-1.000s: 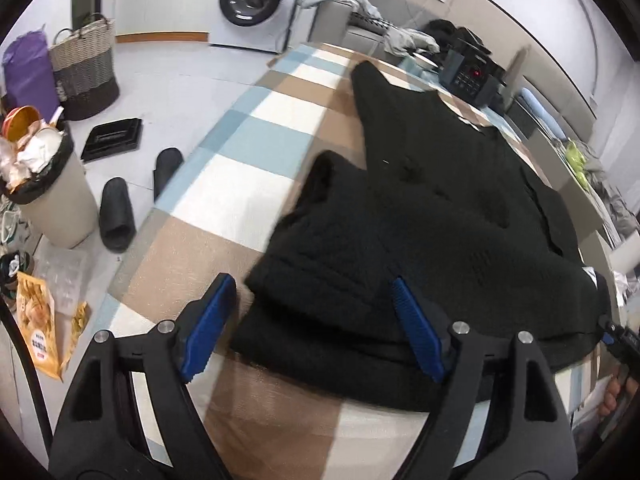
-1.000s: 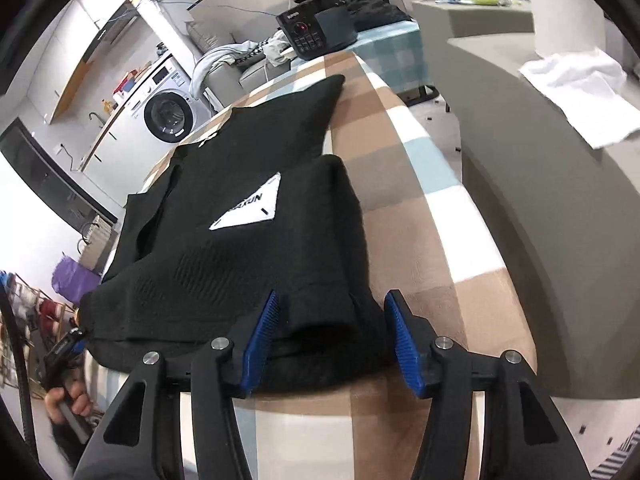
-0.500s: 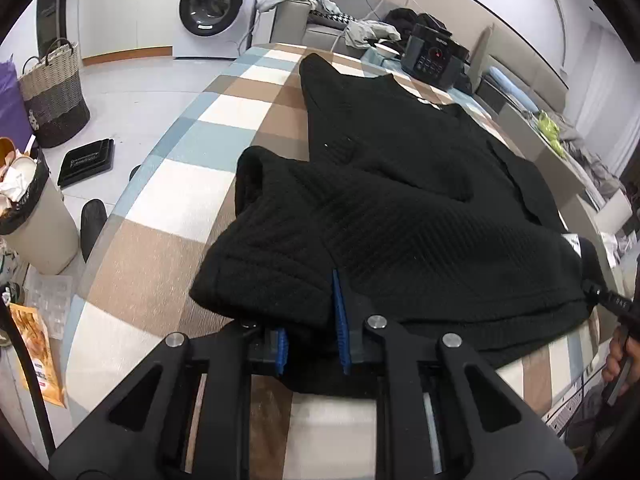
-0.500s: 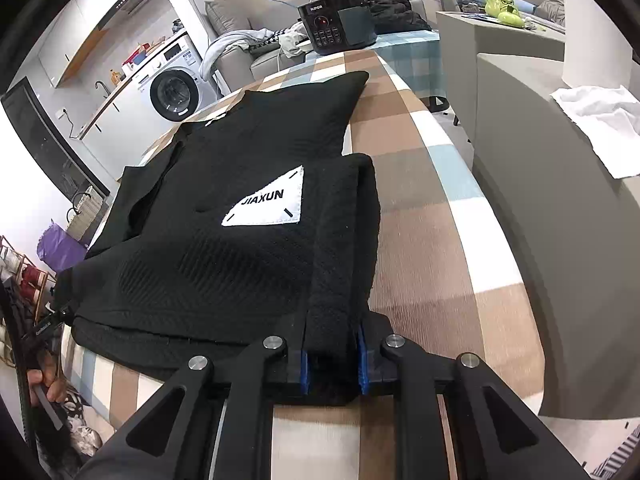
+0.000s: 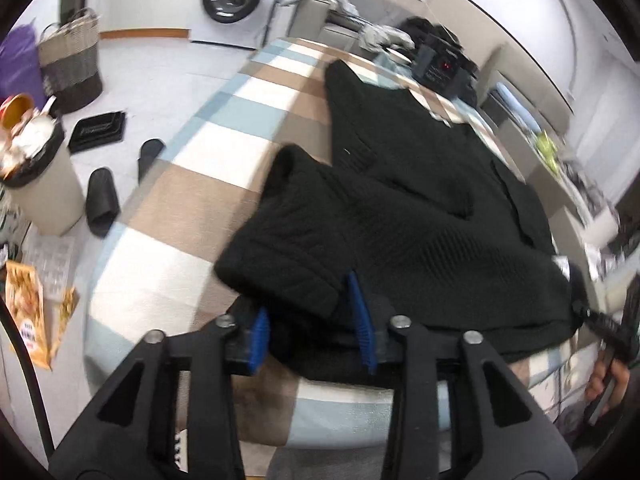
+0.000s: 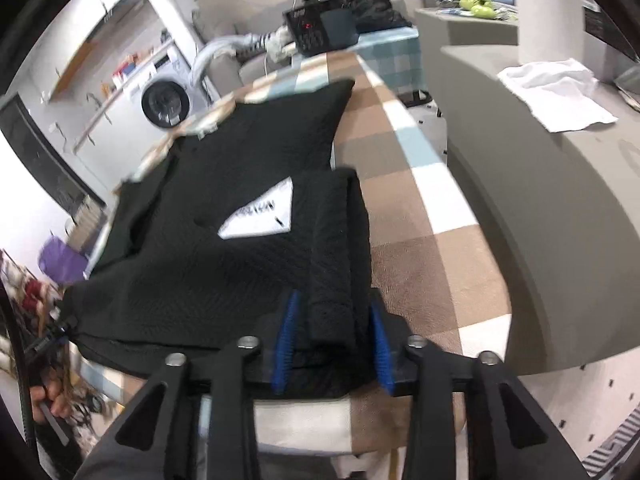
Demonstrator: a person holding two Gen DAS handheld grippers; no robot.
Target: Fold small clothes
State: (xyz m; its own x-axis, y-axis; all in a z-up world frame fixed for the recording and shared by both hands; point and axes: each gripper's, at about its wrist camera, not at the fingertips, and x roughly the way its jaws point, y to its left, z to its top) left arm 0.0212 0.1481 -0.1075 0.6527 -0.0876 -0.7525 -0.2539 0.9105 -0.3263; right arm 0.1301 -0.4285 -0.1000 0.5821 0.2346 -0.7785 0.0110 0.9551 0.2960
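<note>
A black knit sweater (image 5: 420, 208) lies on a checked table (image 5: 248, 104), its lower part folded up over the body. My left gripper (image 5: 314, 326) is shut on the near left edge of the sweater, blue pads pressed into the bunched knit. In the right wrist view the sweater (image 6: 224, 248) shows a white label (image 6: 260, 216). My right gripper (image 6: 332, 344) is shut on the near right edge of the sweater. Both hold the hem at the table's front edge.
A black device (image 5: 440, 68) stands at the table's far end. A bin (image 5: 36, 184), slippers (image 5: 102, 200) and a basket (image 5: 70, 60) are on the floor to the left. A grey counter (image 6: 540, 200) with a white cloth (image 6: 556, 92) stands right of the table.
Both grippers were open around the hem a second ago and have closed on it. Their jaws now stand wider on thicker bunched knit, and the views are blurred with motion.
</note>
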